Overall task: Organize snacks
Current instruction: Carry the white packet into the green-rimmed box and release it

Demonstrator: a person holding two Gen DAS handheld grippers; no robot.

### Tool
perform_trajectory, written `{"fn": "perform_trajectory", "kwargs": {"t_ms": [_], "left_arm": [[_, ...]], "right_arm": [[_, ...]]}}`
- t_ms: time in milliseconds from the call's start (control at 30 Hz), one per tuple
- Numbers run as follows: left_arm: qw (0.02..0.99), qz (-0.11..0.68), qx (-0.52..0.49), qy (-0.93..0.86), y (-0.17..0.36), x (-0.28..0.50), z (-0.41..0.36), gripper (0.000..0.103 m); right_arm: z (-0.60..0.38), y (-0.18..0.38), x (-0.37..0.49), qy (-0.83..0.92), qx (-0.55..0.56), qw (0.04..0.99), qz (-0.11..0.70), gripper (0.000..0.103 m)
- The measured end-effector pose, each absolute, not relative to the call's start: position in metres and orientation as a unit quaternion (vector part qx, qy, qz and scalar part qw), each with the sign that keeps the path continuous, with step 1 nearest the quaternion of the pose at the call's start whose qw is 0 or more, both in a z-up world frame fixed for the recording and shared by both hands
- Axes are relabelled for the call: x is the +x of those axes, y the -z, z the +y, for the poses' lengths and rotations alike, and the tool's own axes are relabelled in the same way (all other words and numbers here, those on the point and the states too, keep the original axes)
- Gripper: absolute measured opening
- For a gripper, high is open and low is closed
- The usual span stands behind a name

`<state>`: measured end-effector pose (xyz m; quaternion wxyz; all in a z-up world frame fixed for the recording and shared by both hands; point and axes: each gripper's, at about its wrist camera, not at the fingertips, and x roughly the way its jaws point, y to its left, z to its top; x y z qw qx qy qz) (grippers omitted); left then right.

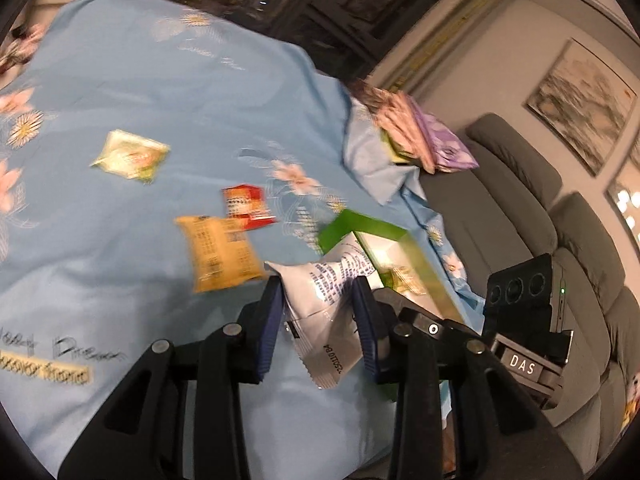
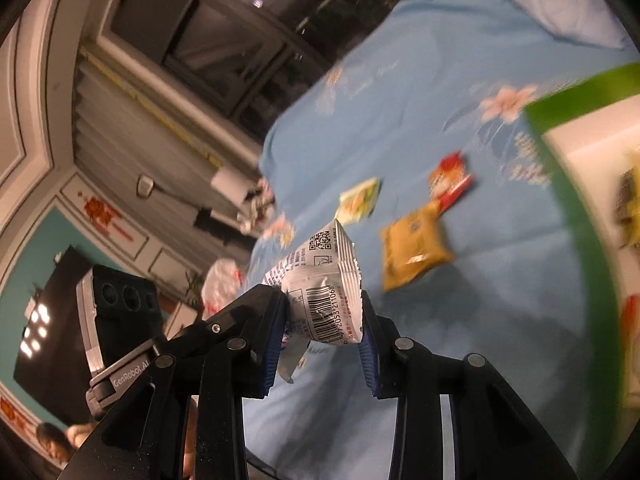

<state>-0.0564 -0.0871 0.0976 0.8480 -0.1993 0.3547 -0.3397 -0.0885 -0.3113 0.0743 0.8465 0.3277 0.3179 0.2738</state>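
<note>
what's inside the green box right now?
In the right wrist view the green box shows a pale floor with a yellow-and-dark packet and a red-and-white one. The frame edge cuts off the rest; blur hides details.

White snack packet [image 1: 324, 300] with blue print, crumpled, clamped above the blue sheet, second white packet [image 2: 324, 300] – barcode facing out – likewise clamped, yellow [image 1: 220, 254], red [image 1: 246, 208] and pale green [image 1: 130, 156] packets lying flat, green-rimmed box [image 1: 368, 232] – open – beside them.
</note>
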Motion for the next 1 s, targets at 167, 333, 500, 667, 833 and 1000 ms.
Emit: {"fn": "perform_trajectory", "kwargs": {"t_ms": [167,333,500,667,833,1000], "left_arm": [[0.821,0.365,-0.184,0.398,-0.108,-0.048,-0.162,0.035],[0.807,0.386,-0.142,0.425,-0.108,-0.041,-0.234,0.035],[0.793,0.411,-0.122,0.433,-0.093,-0.035,-0.277,0.035],[0.806,0.42,-0.071,0.412,-0.082,-0.037,-0.299,0.031],[0.839,0.384,-0.052,0.382,-0.085,-0.043,-0.278,0.081],[0.875,0.339,-0.083,0.337,-0.094,-0.048,-0.214,0.103]], "right_arm": [[-0.368,-0.087,-0.111,-0.205,0.354,0.869,0.277,0.036],[-0.427,-0.085,-0.132,-0.117,0.38,0.882,0.255,0.036],[-0.461,-0.071,-0.138,-0.055,0.403,0.875,0.263,0.036],[-0.468,-0.07,-0.143,-0.012,0.389,0.88,0.272,0.036],[-0.468,-0.072,-0.141,0.015,0.378,0.884,0.274,0.062],[-0.463,-0.074,-0.138,-0.004,0.404,0.879,0.254,0.102]]}}
